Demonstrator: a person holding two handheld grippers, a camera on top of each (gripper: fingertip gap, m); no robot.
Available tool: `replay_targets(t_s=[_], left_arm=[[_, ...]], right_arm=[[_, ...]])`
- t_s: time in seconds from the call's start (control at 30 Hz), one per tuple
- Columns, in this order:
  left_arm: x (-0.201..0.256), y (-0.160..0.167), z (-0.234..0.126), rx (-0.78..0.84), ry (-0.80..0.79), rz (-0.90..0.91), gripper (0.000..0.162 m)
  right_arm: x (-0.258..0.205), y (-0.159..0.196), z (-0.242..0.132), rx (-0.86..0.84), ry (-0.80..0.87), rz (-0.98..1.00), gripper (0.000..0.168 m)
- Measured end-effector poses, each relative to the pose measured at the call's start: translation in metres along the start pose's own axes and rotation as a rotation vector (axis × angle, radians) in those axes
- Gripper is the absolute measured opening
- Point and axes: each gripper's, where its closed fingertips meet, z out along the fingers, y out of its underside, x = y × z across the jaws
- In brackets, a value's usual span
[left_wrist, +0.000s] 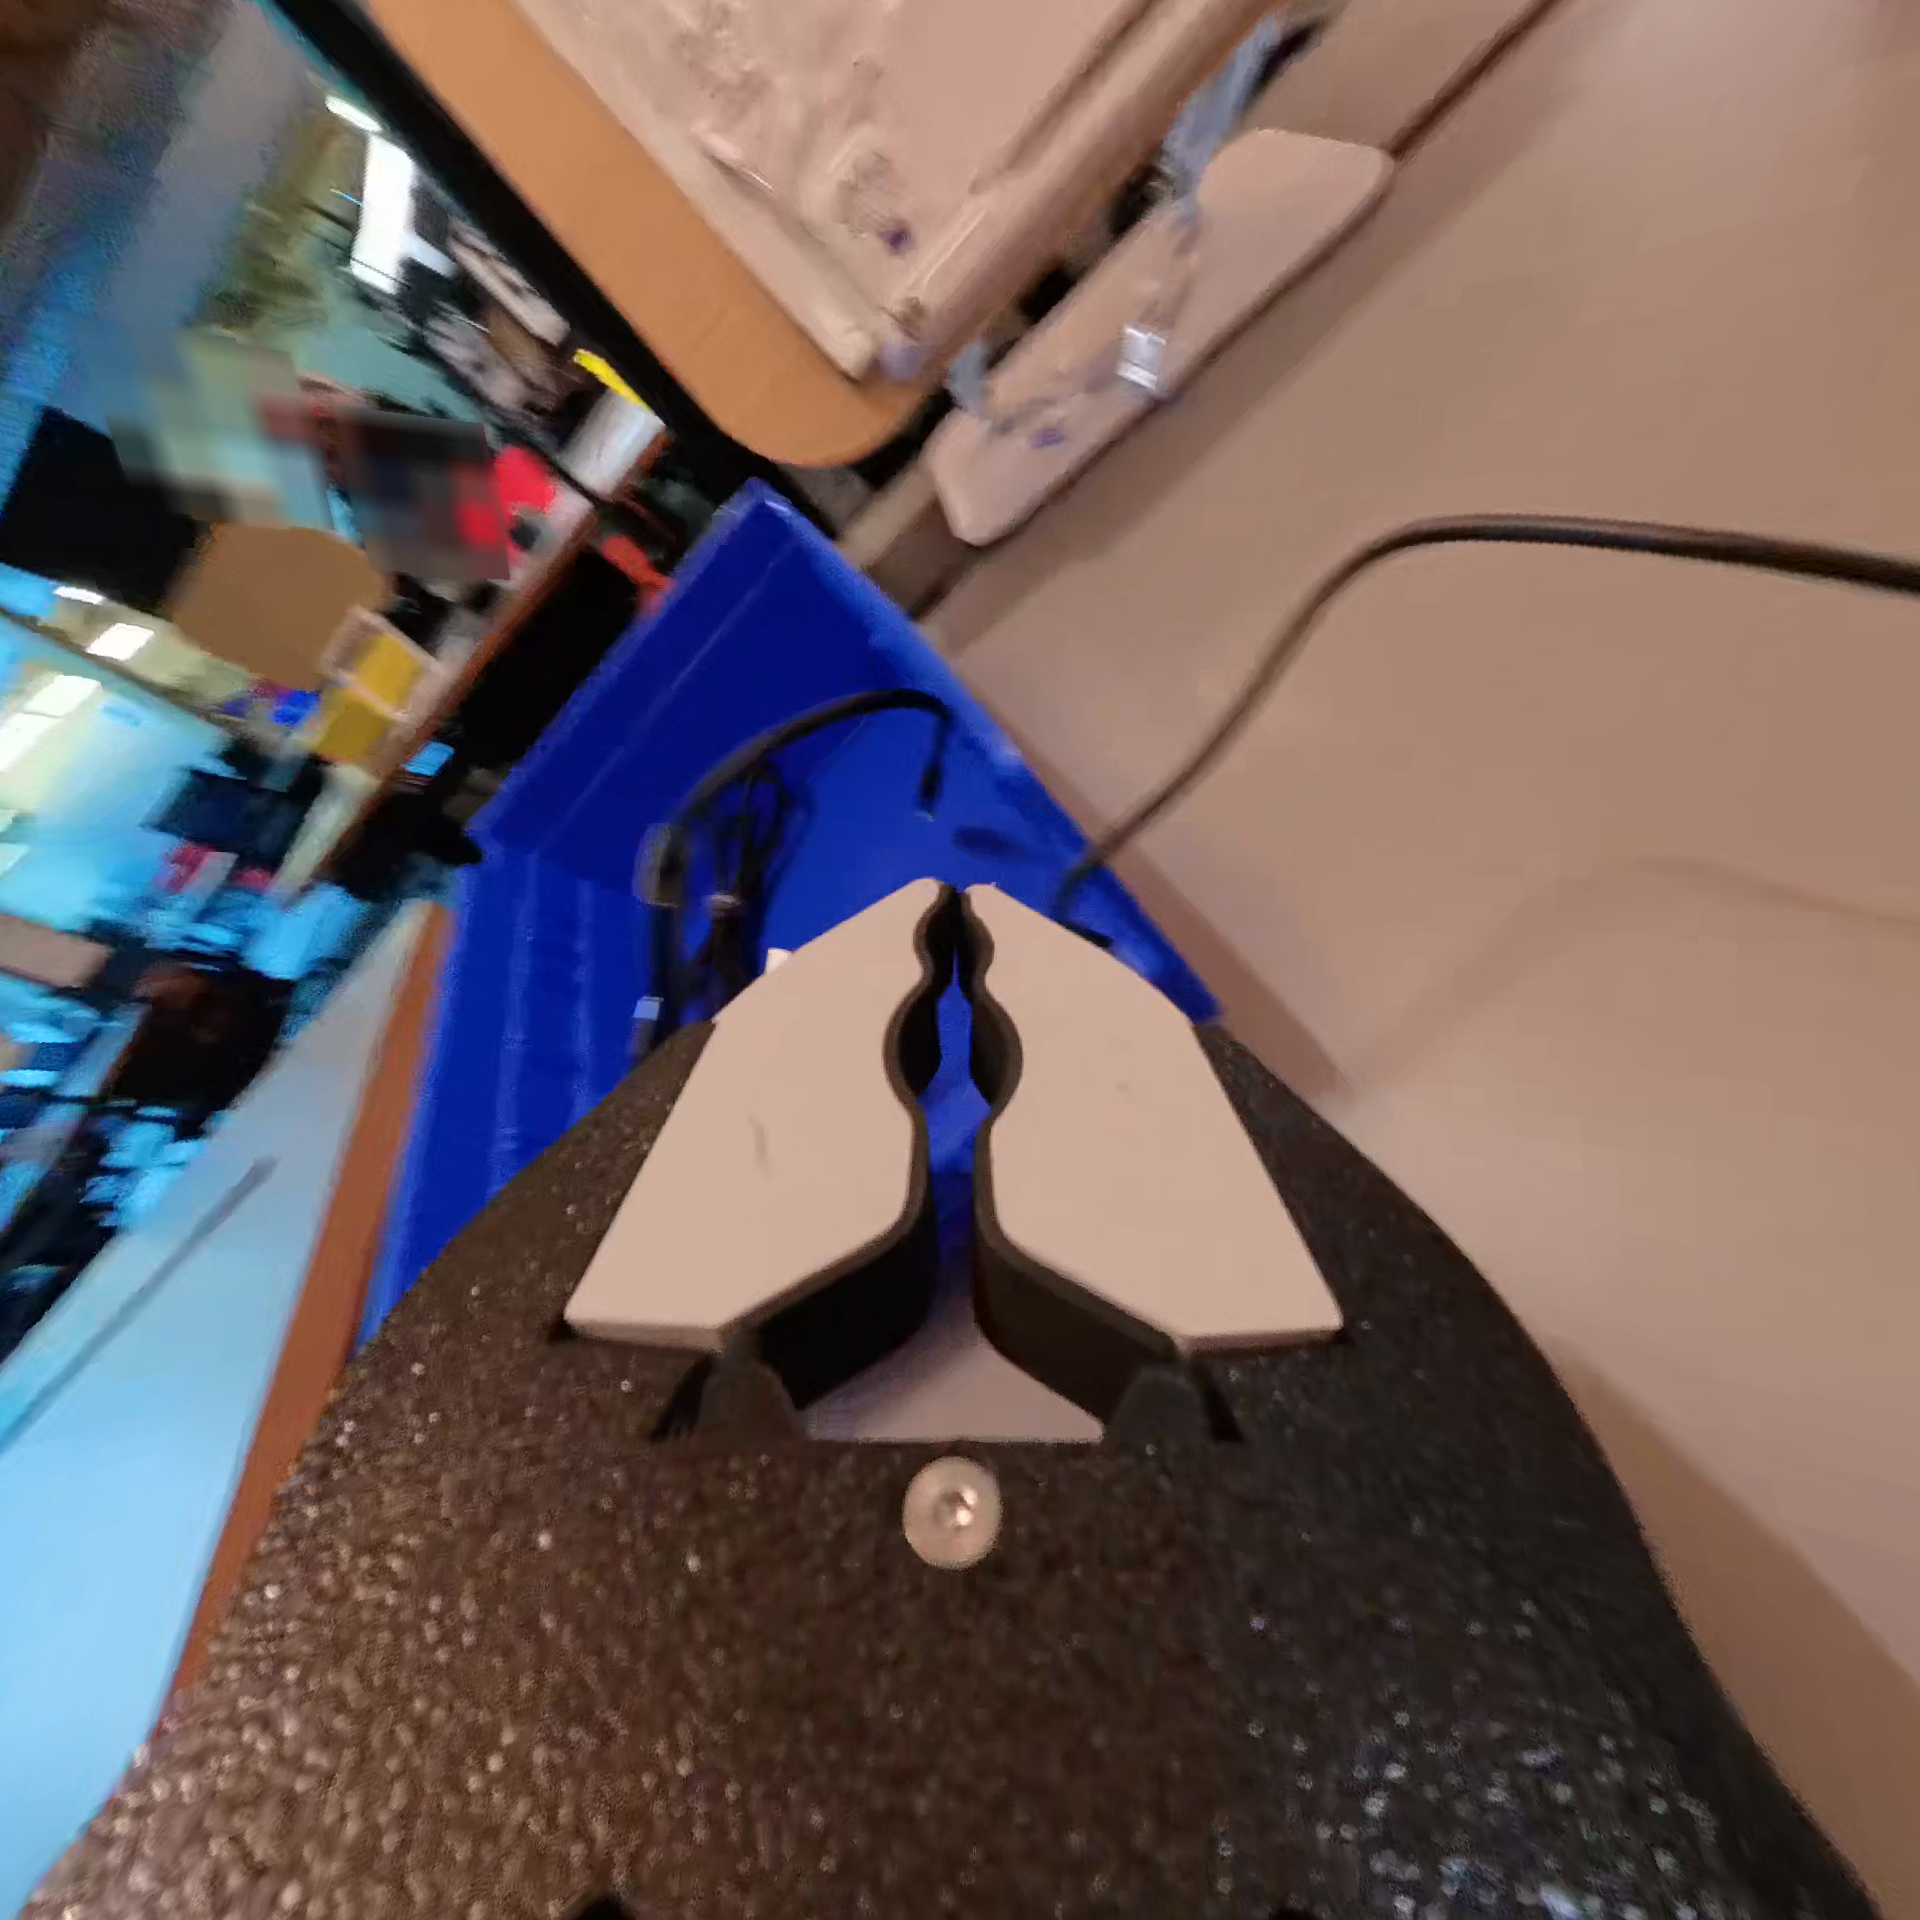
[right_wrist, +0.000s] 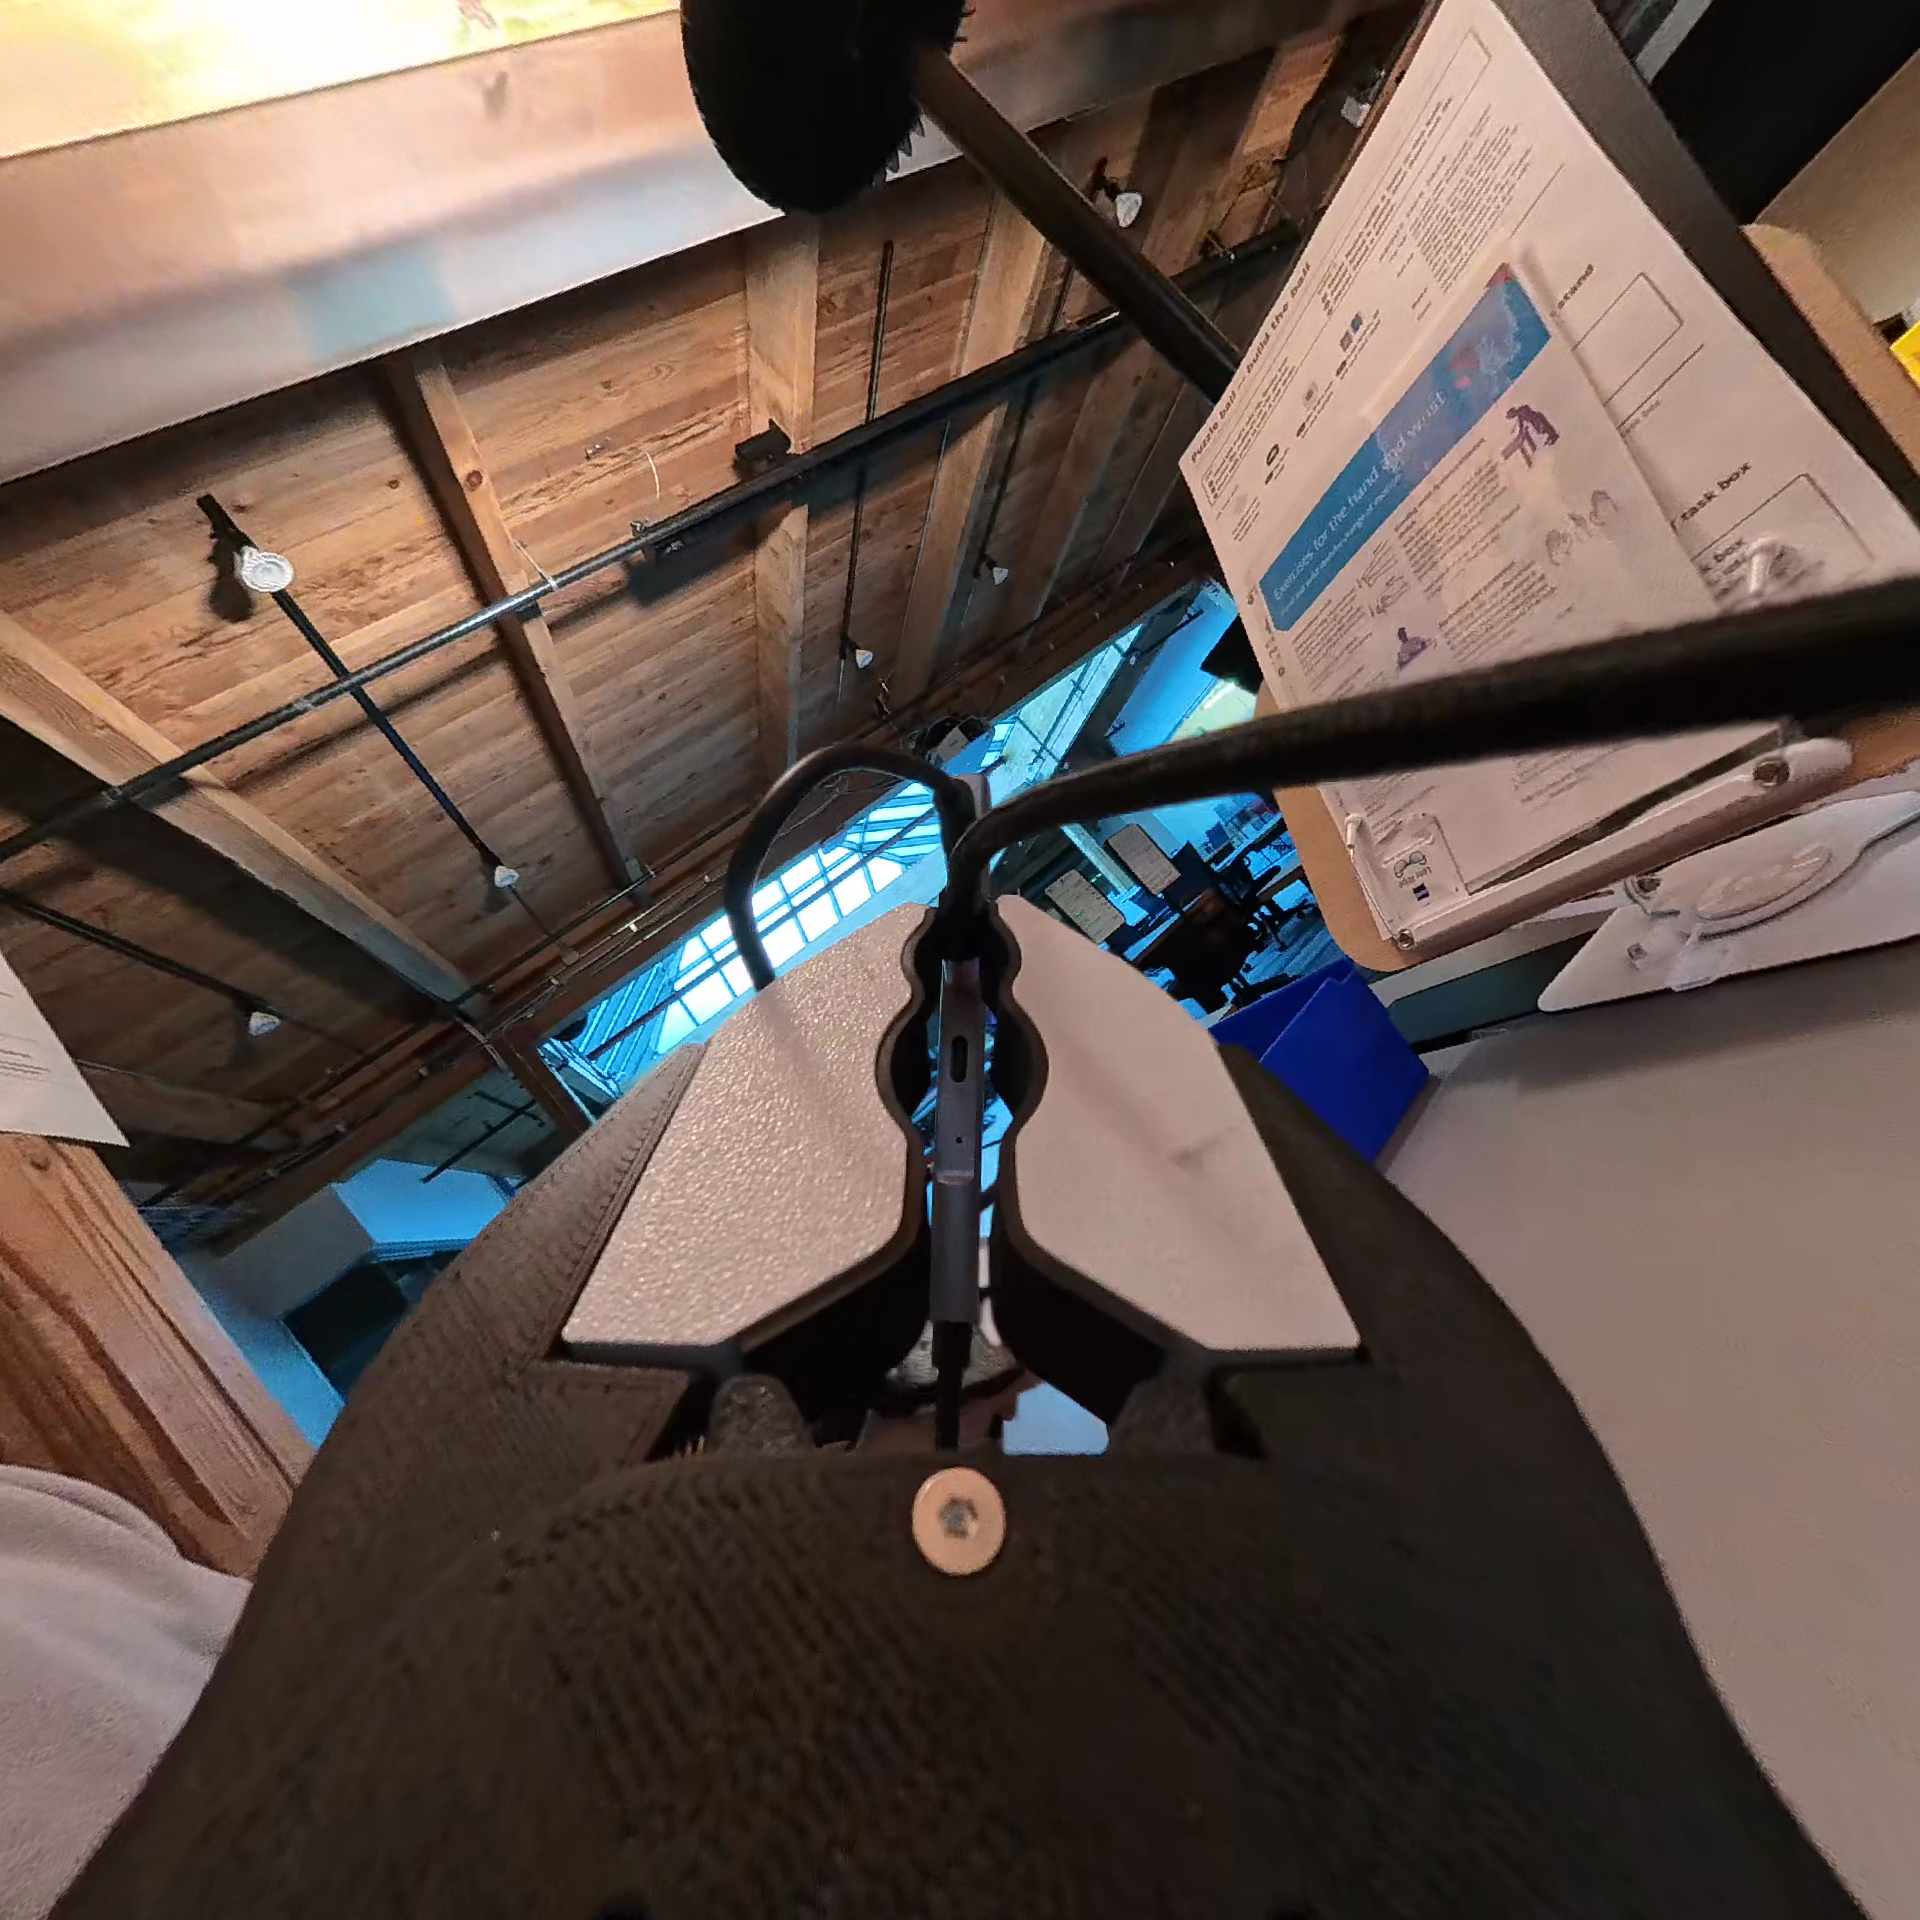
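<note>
My left gripper (left_wrist: 958, 906) is shut, with its tips over the near corner of a blue bin (left_wrist: 582, 935) that holds a tangle of black cables (left_wrist: 727, 821). A black cable (left_wrist: 1351, 582) runs across the beige table and passes behind the right fingertip; I cannot tell whether it is pinched. My right gripper (right_wrist: 961, 925) is tilted up toward the ceiling and is shut on a slim grey connector (right_wrist: 956, 1132). A thin black cable (right_wrist: 800, 800) loops out above the tips. A thicker braided black cable (right_wrist: 1455, 717) leads off to the right.
In the left wrist view, a beige table (left_wrist: 1558, 935) lies to the right, with a board (left_wrist: 831, 156) and flat beige pads (left_wrist: 1195, 312) at the back. In the right wrist view there are a clipboard with printed sheets (right_wrist: 1558, 468), the blue bin (right_wrist: 1320, 1049), a grey tabletop (right_wrist: 1662, 1351) and a sleeve (right_wrist: 94, 1662). The tips of one gripper are about 35 cm away from the tips of the other.
</note>
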Motion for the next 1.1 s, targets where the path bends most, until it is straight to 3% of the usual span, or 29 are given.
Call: replay_targets(t_s=[0.13, 0.2, 0.3, 0.37, 0.4, 0.6, 0.67, 0.83, 0.97, 1.03, 1.1], left_arm=[[-0.044, -0.038, -0.034, 0.173, -0.217, 0.008, 0.0], [-0.051, -0.061, -0.048, 0.24, -0.195, -0.049, 0.0], [-0.028, -0.057, -0.035, 0.156, 0.06, -0.056, 0.003], [0.001, -0.041, -0.027, 0.104, 0.28, -0.062, 0.032], [0.008, -0.031, -0.023, 0.069, 0.321, -0.071, 0.039], [0.017, 0.007, 0.006, -0.016, 0.332, -0.065, 0.016], [0.021, 0.006, 0.007, 0.017, 0.359, -0.103, 0.004], [-0.003, -0.004, -0.006, 0.102, 0.238, -0.112, 0.003], [-0.054, -0.055, -0.042, 0.32, 0.016, -0.211, 0.002], [-0.071, -0.105, -0.079, 0.509, -0.058, -0.232, 0.002], [-0.067, -0.16, -0.118, 0.695, 0.008, -0.295, 0.002]], right_arm=[[0.006, 0.002, -0.003, -0.021, 0.032, -0.032, 0.007], [0.008, 0.005, -0.002, -0.025, 0.027, -0.021, 0.007], [0.01, 0.01, 0.001, -0.031, 0.02, 0.003, 0.007], [0.007, 0.014, 0.003, -0.044, 0.005, 0.008, 0.007], [0.005, 0.016, 0.003, -0.053, 0.0, 0.007, 0.007], [0.002, 0.026, 0.003, -0.093, -0.015, 0.009, 0.007], [0.003, 0.028, 0.003, -0.097, -0.013, 0.008, 0.007], [0.008, 0.03, -0.002, -0.11, 0.02, -0.03, 0.007], [0.016, 0.038, -0.003, -0.136, 0.061, -0.033, 0.007], [0.021, 0.046, -0.001, -0.16, 0.081, -0.041, 0.007], [0.025, 0.052, 0.002, -0.167, 0.092, -0.036, 0.007]])
